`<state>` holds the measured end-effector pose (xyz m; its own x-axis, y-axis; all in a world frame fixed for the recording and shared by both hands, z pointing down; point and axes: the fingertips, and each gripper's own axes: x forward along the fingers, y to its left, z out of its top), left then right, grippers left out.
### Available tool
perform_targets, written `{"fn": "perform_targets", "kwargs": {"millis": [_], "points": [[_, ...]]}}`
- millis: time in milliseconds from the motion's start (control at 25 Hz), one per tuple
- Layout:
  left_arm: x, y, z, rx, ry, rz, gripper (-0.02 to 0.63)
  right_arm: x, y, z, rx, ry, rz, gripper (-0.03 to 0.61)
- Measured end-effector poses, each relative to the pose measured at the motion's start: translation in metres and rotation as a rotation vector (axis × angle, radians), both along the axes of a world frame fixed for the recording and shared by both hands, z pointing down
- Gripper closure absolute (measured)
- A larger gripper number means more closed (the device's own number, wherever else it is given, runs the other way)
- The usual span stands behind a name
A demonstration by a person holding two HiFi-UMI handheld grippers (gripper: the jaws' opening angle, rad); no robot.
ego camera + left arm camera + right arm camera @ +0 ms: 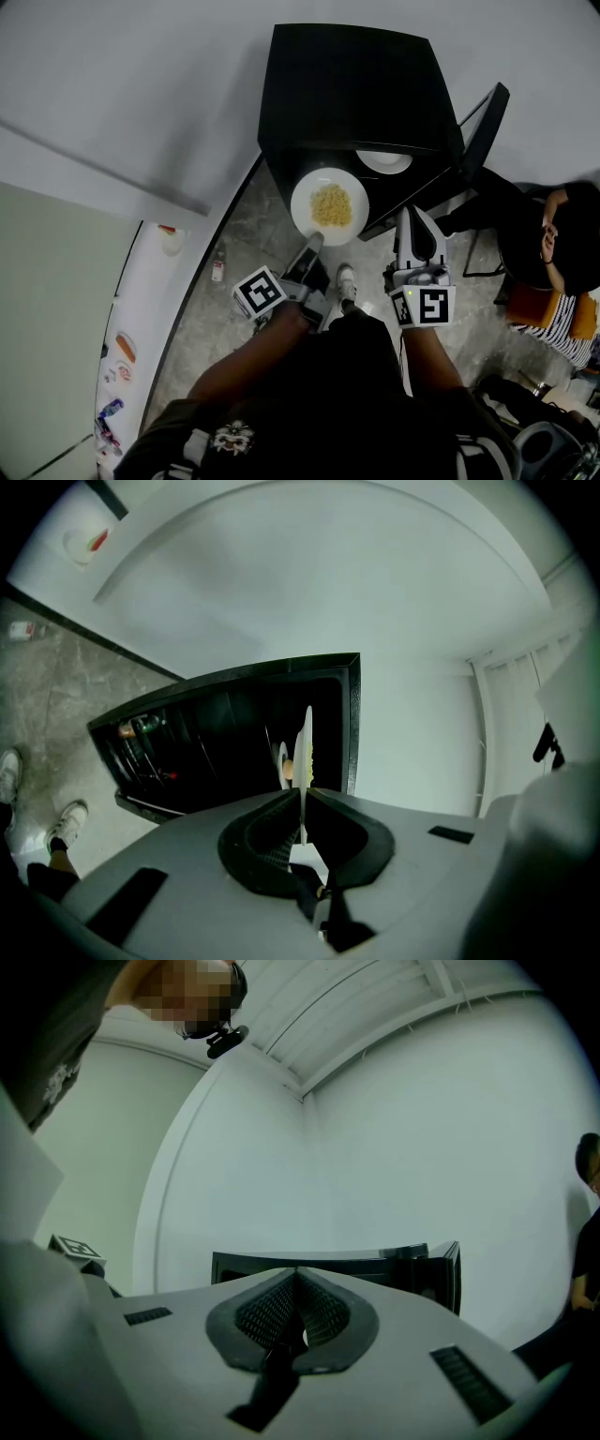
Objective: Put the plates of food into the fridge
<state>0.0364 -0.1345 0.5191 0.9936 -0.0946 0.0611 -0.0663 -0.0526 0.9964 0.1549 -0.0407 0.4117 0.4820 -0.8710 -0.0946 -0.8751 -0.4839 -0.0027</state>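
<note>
Grey stone floor and bare white walls frame a low black fridge, its door swung open to the right as we look steeply down from the head view. Our left tongs are clamped on the near rim of a round white plate that carries a heap of pale yellow food. The plate is held roughly level at the mouth of the fridge, partly over the floor. In the left gripper view the same plate runs edge-on out of the left tongs, with both pads pressed against it and the dark fridge just behind it. We cannot tell whether it has crossed onto a shelf.

A second white plate already sits inside the fridge, beyond the one we hold and to its right.

Our right tongs hang level beside the fridge door, apart from both plates. In the right gripper view the right tongs are closed on nothing, their ribbed pads meeting.

A small bottle stands on the floor by the wall at left. Our white shoe shows between the two tongs. A seated person in a striped top is at the right edge.
</note>
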Motion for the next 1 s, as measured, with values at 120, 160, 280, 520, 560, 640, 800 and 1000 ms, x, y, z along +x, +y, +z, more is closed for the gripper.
{"fn": "perform_targets", "kwargs": {"millis": [120, 160, 280, 520, 560, 640, 800, 1000], "points": [[0.007, -0.009, 0.015, 0.03, -0.014, -0.024, 0.581, -0.002, -0.005, 0.008, -0.015, -0.014, -0.045, 0.554], [0.011, -0.01, 0.019, 0.026, -0.013, -0.028, 0.581, -0.004, -0.008, 0.011, -0.024, -0.015, -0.066, 0.554], [0.021, -0.015, 0.027, 0.006, -0.015, -0.04, 0.581, -0.01, -0.015, 0.016, -0.043, -0.021, -0.119, 0.554], [0.04, -0.033, 0.038, 0.005, -0.032, -0.081, 0.58, -0.01, -0.022, 0.021, -0.032, -0.055, -0.152, 0.554], [0.043, -0.035, 0.039, 0.006, -0.036, -0.089, 0.581, -0.009, -0.023, 0.022, -0.031, -0.062, -0.159, 0.554], [0.05, -0.04, 0.041, 0.003, -0.042, -0.101, 0.581, -0.005, -0.025, 0.021, -0.024, -0.071, -0.164, 0.554], [0.063, -0.054, 0.046, -0.012, -0.051, -0.133, 0.581, 0.002, -0.028, 0.018, -0.003, -0.062, -0.175, 0.554], [0.077, -0.074, 0.048, 0.0, -0.054, -0.183, 0.58, 0.009, -0.024, 0.029, -0.027, -0.096, -0.181, 0.554]]}}
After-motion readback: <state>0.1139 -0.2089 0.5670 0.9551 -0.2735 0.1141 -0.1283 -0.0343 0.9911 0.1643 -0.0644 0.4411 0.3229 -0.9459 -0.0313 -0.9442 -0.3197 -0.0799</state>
